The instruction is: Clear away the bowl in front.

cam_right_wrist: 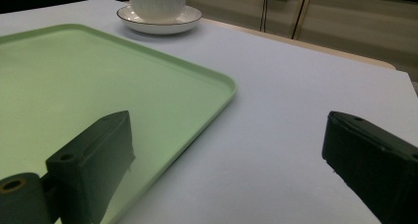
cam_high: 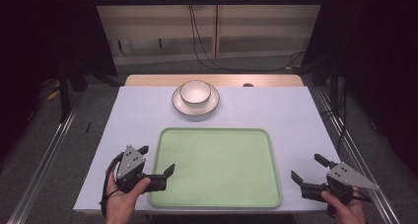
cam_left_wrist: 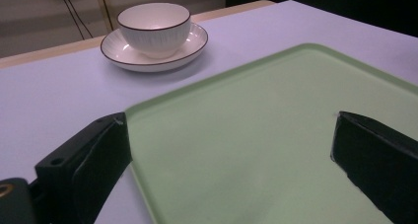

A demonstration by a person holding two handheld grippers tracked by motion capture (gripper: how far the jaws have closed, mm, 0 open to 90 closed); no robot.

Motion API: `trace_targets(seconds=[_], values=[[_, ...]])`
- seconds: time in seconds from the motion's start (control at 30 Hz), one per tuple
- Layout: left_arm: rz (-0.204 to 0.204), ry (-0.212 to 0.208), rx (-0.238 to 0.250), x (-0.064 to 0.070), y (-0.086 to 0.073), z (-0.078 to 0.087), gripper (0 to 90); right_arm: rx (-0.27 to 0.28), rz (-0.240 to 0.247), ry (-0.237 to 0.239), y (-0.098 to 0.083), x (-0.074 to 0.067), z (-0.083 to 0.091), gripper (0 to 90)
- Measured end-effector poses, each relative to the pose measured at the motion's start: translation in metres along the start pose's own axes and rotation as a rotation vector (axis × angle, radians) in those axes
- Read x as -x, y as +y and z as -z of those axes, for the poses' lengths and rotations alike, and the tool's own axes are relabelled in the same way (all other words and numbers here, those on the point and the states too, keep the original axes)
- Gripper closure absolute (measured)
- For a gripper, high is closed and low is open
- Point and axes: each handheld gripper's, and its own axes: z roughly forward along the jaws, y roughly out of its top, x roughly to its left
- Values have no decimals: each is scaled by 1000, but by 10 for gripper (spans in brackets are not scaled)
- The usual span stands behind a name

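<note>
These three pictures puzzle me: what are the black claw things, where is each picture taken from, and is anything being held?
No robot here: a person holds a hand tool with two black jaws in each hand. The high view looks down from above the table; the left gripper sits at the near left, the right gripper at the near right. The other two pictures come from small cameras riding on those tools, so each looks out between its own two jaws.

On the table lies a bare green tray, and beyond it a white bowl stands on a saucer.

Nothing is held: both tools have their jaws spread apart. The left one hangs over the tray's near left edge, the right one beside its right edge.
</note>
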Motion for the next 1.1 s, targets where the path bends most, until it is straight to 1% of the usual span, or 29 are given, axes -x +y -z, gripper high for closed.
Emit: trace_targets(seconds=[0.03,0.07,0.1,0.13,0.2,0.23,0.27,0.3,0.37,0.4,0.43,0.47,0.5,0.53,0.57,0.63,0.67,0.7,0.73,0.77,0.83,0.87,0.9,0.93,0.97,1.03,1.1], values=[[10,-19,12,-1,3,-2,17,0,0,0,0,0,0,49],[10,-19,12,-1,3,-2,14,0,0,0,0,0,0,49],[32,-34,28,-2,5,-4,14,0,4,1,0,0,0,49],[50,-27,24,-1,7,-6,12,1,3,2,0,0,0,49],[42,-34,19,0,10,-12,16,1,3,7,0,0,0,52],[42,-34,19,0,10,-12,18,1,3,7,0,0,0,52],[51,-49,19,0,11,-16,18,1,4,7,0,0,0,52],[38,-38,12,1,12,-18,23,2,4,4,0,0,0,52],[34,-44,20,0,13,-22,21,2,5,3,0,0,0,52],[31,-42,16,0,13,-24,20,2,5,4,0,0,0,52],[16,-30,9,0,13,-27,23,1,4,6,0,0,0,52],[20,-30,3,-1,12,-29,25,-1,4,11,0,0,0,53],[32,-43,-7,-2,12,-34,25,1,3,9,0,0,-1,53],[32,-43,-7,-2,12,-34,25,1,3,9,0,0,-1,53],[22,-31,-11,-2,14,-36,26,1,2,11,0,0,-1,53],[15,-43,-12,-4,17,-40,25,0,4,12,0,0,-1,53],[9,-41,-18,-5,19,-42,25,0,5,9,0,0,-1,54],[19,-43,-13,-6,21,-44,25,0,4,11,0,0,-1,53],[21,-45,-18,-8,24,-47,23,-1,7,9,0,0,-1,54],[21,-45,-18,-8,24,-47,23,-1,7,9,0,0,-1,54],[8,-36,-17,-11,27,-51,23,-2,5,9,0,0,-1,55],[-12,-30,-24,-14,29,-54,24,1,8,12,0,0,-1,55],[-12,-30,-24,-14,29,-54,24,1,8,12,0,0,-1,55],[6,-35,-23,-16,29,-56,24,1,8,12,0,0,-1,55],[11,-38,-29,-17,30,-58,23,-2,6,11,0,0,0,55],[7,-36,-33,-20,31,-61,23,-3,8,15,-1,0,0,56],[11,-32,-44,-24,32,-64,23,-4,8,17,-1,0,0,56]])
